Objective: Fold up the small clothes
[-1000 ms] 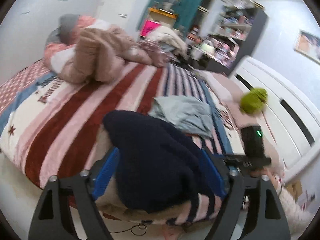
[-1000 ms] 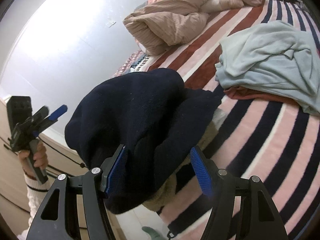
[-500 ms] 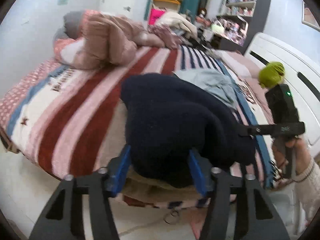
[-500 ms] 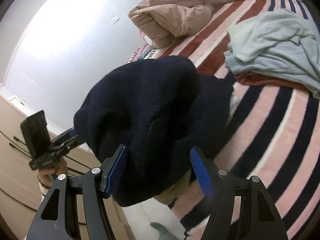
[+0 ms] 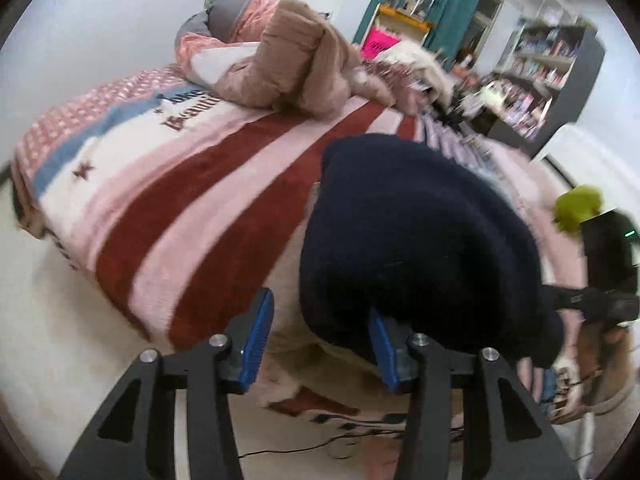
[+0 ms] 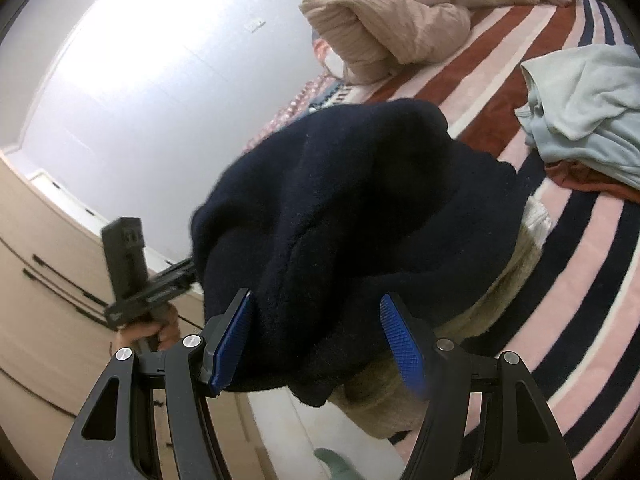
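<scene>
At the near edge of the bed (image 5: 192, 184), I have a dark navy garment (image 6: 360, 216) bunched in a rough heap, partly draped over the mattress corner. My left gripper (image 5: 320, 340) stands wide, its right finger touching the cloth, the left finger clear of it. My right gripper (image 6: 316, 340) is spread wide too, fingers on either side of the hanging hem, not pinching it. I judge the folding barely begun: no flat layers show. A pale blue garment (image 6: 588, 112) lies crumpled further up the striped blanket, also unfolded.
</scene>
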Demonstrator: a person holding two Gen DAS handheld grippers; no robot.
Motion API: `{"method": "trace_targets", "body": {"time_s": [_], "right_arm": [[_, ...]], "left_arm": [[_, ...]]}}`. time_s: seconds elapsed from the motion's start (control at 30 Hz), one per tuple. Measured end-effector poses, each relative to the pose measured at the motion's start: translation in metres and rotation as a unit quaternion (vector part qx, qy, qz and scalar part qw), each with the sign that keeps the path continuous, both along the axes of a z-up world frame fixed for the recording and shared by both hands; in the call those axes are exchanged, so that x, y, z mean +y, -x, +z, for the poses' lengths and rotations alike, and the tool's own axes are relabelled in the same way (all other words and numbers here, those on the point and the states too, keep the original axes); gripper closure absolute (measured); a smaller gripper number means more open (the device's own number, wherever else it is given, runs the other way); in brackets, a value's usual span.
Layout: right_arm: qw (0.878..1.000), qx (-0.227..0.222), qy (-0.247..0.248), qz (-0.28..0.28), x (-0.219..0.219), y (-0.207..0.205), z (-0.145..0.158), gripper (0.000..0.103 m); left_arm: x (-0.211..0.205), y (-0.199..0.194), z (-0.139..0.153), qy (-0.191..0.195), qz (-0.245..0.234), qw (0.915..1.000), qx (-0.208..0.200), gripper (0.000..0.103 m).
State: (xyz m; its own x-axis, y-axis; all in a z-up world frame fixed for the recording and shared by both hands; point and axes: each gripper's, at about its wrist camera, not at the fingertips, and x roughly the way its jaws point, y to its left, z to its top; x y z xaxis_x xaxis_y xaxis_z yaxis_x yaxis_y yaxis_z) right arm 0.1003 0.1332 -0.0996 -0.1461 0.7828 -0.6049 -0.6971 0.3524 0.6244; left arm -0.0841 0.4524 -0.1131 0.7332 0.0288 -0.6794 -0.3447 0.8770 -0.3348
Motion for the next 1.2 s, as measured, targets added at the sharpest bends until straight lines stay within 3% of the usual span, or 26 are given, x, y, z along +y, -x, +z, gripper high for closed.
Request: {"method": "trace_targets", "body": {"time_s": [0.23,0.3,0.33,0.37,0.57,0.73,0.83,1.0,1.03,1.07,1.2], "right_arm": [[1.0,0.0,0.007,-0.015,-0.019,-0.009,0.0,0.041],[1.0,-0.008,0.009,-0.02,-0.028,-0.012,0.003,0.041],[1.0,-0.011,0.008,-0.023,-0.032,-0.012,0.005,0.041],[0.999,-0.018,0.007,-0.026,-0.039,-0.014,0.007,0.041],[0.996,-0.075,-0.004,-0.056,-0.093,-0.017,0.024,0.041],[0.986,-0.14,0.002,-0.092,-0.158,-0.006,0.033,0.041],[0.972,-0.199,0.015,-0.124,-0.21,0.006,0.036,0.041],[0.949,-0.248,0.033,-0.192,-0.299,0.022,0.039,0.041],[0.944,-0.257,0.037,-0.203,-0.311,0.025,0.041,0.041],[0.936,-0.272,0.045,-0.22,-0.332,0.031,0.044,0.041],[0.907,-0.328,0.062,-0.256,-0.387,0.065,0.058,0.041]], "left_arm": [[-0.028,0.003,0.022,-0.026,-0.032,0.9991,-0.011,0.053],[-0.033,0.008,0.028,-0.034,-0.038,0.9986,-0.012,0.05],[-0.039,0.012,0.033,-0.043,-0.039,0.9982,-0.013,0.044],[-0.043,0.017,0.038,-0.052,-0.038,0.9977,-0.018,0.039],[-0.083,0.036,0.069,-0.097,-0.053,0.9927,-0.048,0.032],[-0.149,0.038,0.096,-0.139,-0.069,0.9829,-0.099,0.023],[-0.2,0.032,0.107,-0.157,-0.091,0.974,-0.136,0.018],[-0.286,0.013,0.114,-0.205,-0.091,0.9589,-0.174,0.013],[-0.298,0.011,0.115,-0.207,-0.091,0.9567,-0.183,0.008],[-0.312,0.009,0.116,-0.207,-0.095,0.9533,-0.198,0.003],[-0.36,0.006,0.12,-0.22,-0.076,0.9438,-0.235,0.001]]}}
